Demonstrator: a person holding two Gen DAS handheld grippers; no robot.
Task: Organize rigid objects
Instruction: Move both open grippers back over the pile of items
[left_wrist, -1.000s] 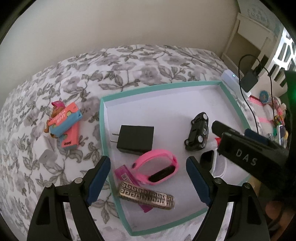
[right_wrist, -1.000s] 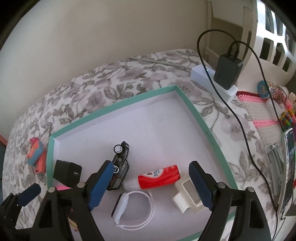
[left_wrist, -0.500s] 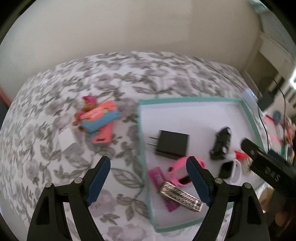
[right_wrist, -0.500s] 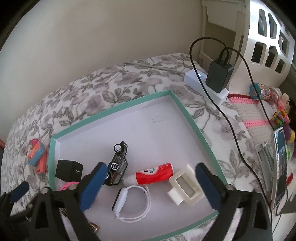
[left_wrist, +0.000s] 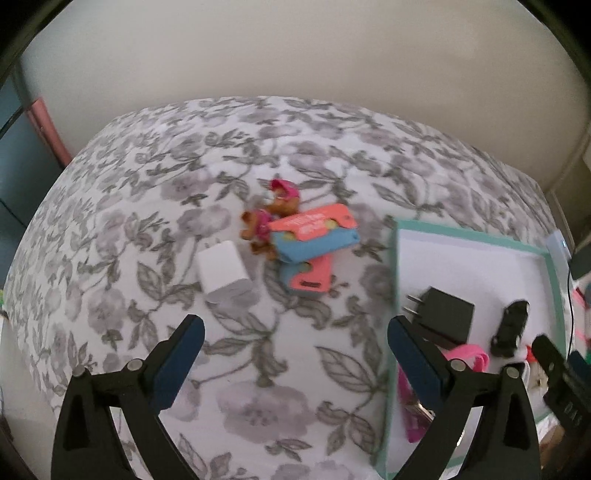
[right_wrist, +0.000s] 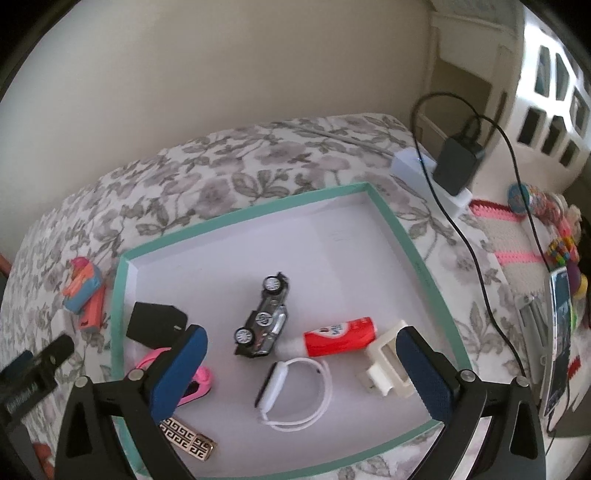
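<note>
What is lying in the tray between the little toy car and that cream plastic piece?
A red tube lies on its side between the toy car and the cream plastic piece, on the tray floor. The right wrist view shows it.

Each gripper, the left gripper (left_wrist: 295, 345) and the right gripper (right_wrist: 301, 354), has black angular arms, silver screws, and dark blue textured pads (right_wrist: 424, 373).

Two watches (right_wrist: 295, 391) (right_wrist: 192, 380), two chargers (left_wrist: 223, 275) (left_wrist: 445, 319). One toy car (right_wrist: 264, 319), one tube (right_wrist: 340, 338). Two pink-and-blue boxes (left_wrist: 314, 230) (left_wrist: 308, 278).
</note>
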